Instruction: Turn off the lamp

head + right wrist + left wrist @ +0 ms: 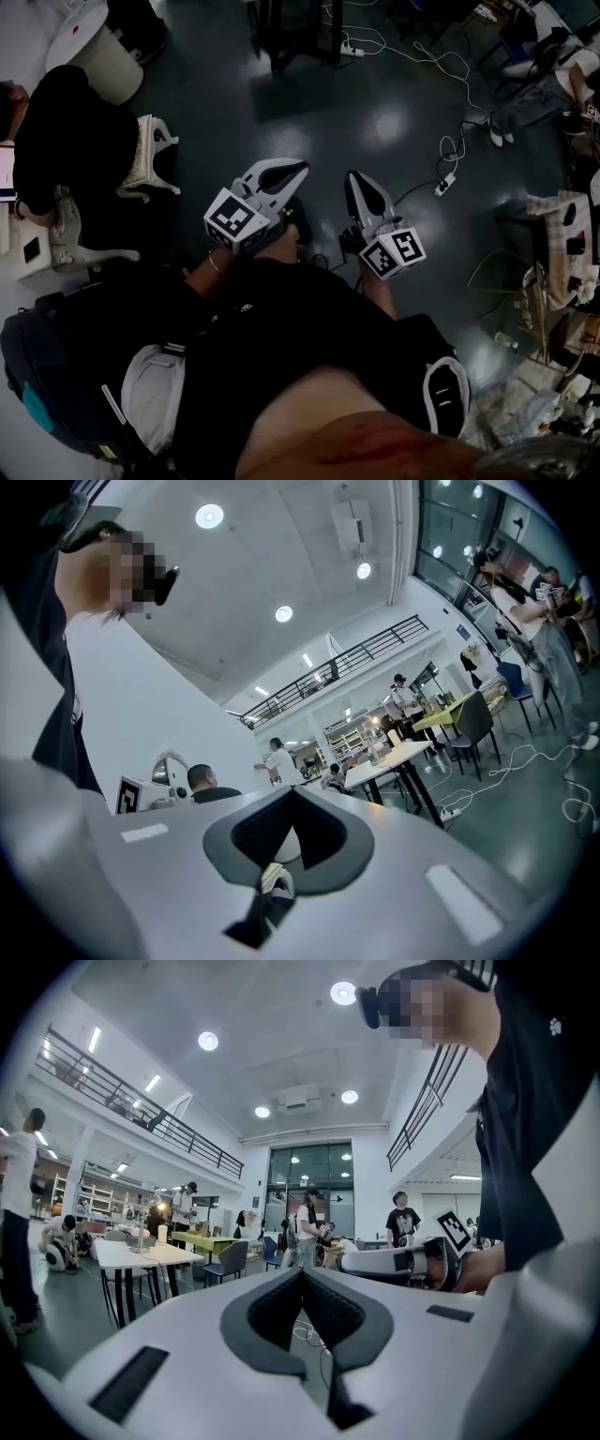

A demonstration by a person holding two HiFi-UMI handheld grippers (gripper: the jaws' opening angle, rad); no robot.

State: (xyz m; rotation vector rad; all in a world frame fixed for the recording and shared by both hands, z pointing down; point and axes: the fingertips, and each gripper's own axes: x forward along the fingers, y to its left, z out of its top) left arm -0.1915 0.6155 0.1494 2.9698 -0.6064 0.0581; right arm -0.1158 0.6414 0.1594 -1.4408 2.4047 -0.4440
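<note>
Head view — left gripper (296, 172) and right gripper (356, 180) held side by side at waist, pointing forward, level | left gripper view — jaws closed, empty; lit lamp (159, 1206) far off by white table (112, 1256) | right gripper view: jaws closed, empty.

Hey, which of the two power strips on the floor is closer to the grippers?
The white power strip lying right of the right gripper, on a looping cable. The other strip lies farther off, by dark furniture legs.
</note>
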